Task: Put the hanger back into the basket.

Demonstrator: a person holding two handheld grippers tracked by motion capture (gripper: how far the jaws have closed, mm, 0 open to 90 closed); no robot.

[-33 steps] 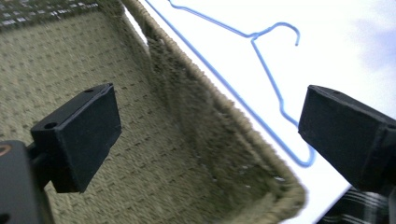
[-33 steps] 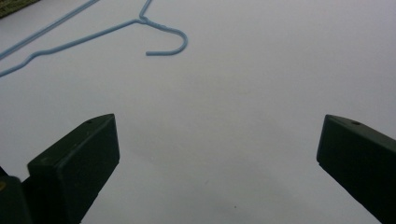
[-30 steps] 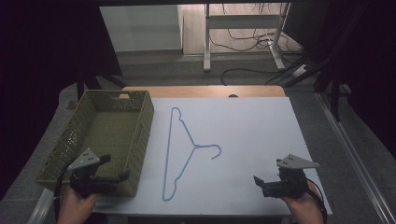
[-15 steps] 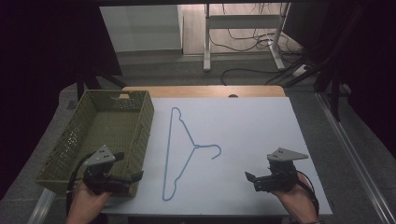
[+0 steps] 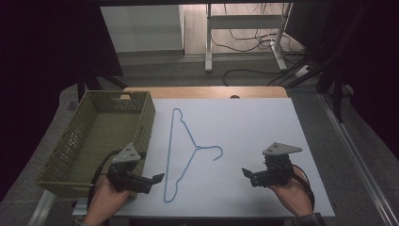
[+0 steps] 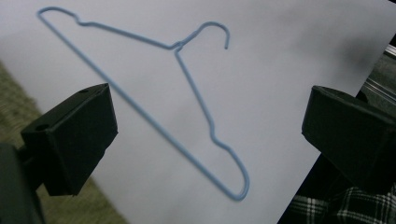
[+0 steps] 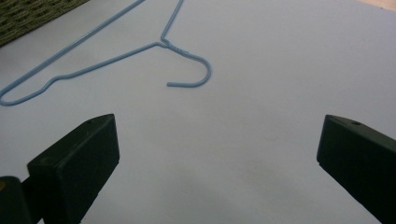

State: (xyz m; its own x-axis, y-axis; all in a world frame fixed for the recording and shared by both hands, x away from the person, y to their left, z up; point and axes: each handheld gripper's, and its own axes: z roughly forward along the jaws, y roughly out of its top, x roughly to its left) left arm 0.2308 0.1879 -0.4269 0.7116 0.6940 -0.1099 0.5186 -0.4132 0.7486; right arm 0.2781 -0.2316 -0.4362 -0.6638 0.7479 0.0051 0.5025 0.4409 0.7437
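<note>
Wire is what lies in front of me: a light blue wire hanger (image 5: 186, 155) flat on the white table sheet (image 5: 254, 127), its long straight bar running alongside the green mesh basket (image 5: 99, 136) and its hook (image 5: 217, 151) curling toward the middle of the sheet. My left gripper (image 5: 157, 178) hovers at the near left corner, just beside the basket's near end, with its tips close to the hanger's nearest rounded corner but not touching it. Through the left gripper view I see both jaws spread wide, with the hanger (image 6: 187, 93) lying across the gap between them, its near corner low in the frame and its hook at the top; a bit of plaid sleeve (image 6: 345, 205) shows past the table edge. My right gripper (image 5: 245, 173) sits near the front edge on the right side, well apart from the hanger and pointing toward it. Its jaws are wide open too, with bare white sheet between them in the right gripper view, and the hanger's hook (image 7: 196, 74) farther ahead. Neither gripper holds anything.
</note>
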